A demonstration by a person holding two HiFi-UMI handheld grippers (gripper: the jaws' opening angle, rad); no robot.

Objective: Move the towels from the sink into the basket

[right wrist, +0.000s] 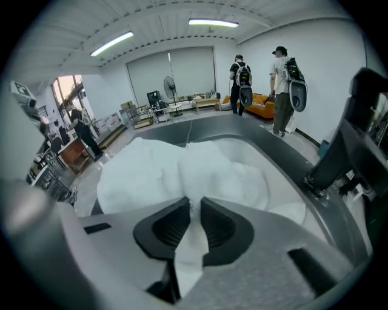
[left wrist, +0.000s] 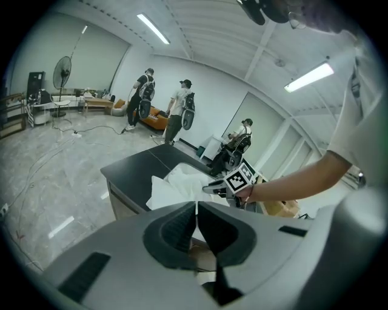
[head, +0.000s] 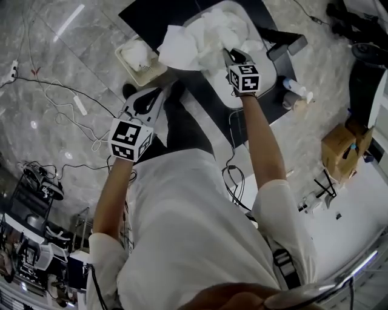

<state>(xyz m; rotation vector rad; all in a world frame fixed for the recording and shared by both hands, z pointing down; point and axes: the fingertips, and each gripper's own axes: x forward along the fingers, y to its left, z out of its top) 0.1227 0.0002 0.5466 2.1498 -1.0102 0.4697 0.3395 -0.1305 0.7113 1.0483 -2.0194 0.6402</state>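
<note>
Right tongs (head: 229,56): you've got them pinched almost shut on a fold of white towel, upper centre of the head view. In the right gripper view a strip of cloth runs back between the jaws.
Held towel (head: 182,47): it is bunched and spread wide at the top middle, with its left edge out over the dark worktop (head: 157,18). Whether its far side rests on the heap behind is hard to tell from here.
Sink (head: 270,66): a white basin, top right of centre, with more white towels heaped inside.
Basket (head: 138,79): upper left, just left of the held towel, with one white towel (head: 138,54) lying in it.
Left tongs (head: 159,92): your jaws are closed together with nothing between them, centre left, just below the basket.
</note>
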